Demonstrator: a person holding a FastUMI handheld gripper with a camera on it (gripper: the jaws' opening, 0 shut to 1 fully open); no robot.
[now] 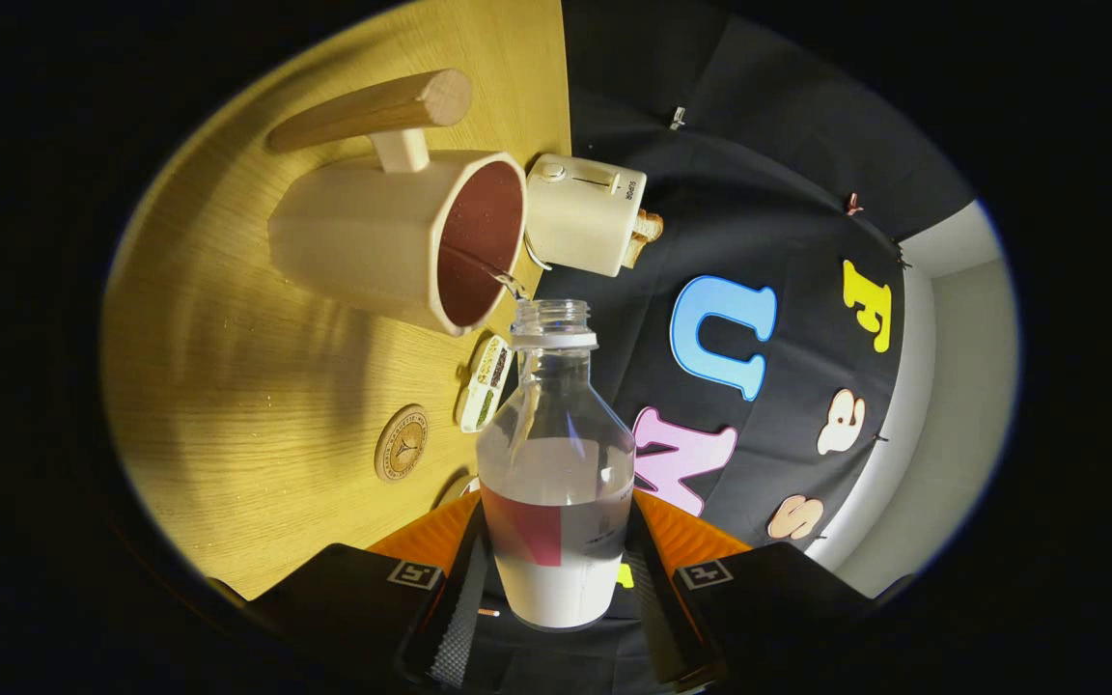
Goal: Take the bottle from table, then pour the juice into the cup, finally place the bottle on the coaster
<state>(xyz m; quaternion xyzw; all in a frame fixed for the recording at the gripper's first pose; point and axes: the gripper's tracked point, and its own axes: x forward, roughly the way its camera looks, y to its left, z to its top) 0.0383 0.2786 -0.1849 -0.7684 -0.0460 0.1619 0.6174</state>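
Filling most of the view, wooden tabletop (257, 405) carries cup (392, 236), toaster (583, 214) at cup's 3 o'clock, coaster (402, 442) at its 6. Jaws (556, 579) closed on bottle (556, 463) w/ both sides pressing its base; neck just past cup rim, approx 5 o'clock of it. Thin juice stream (503, 278) runs from mouth into cup.

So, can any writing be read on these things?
None can be quoted.
Toaster: small print, too small to read.
Coaster: raised lettering round a badge, too blurred.
Bottle, clamped in the gripper: label, nothing legible.
Fingers: square tags, no words.
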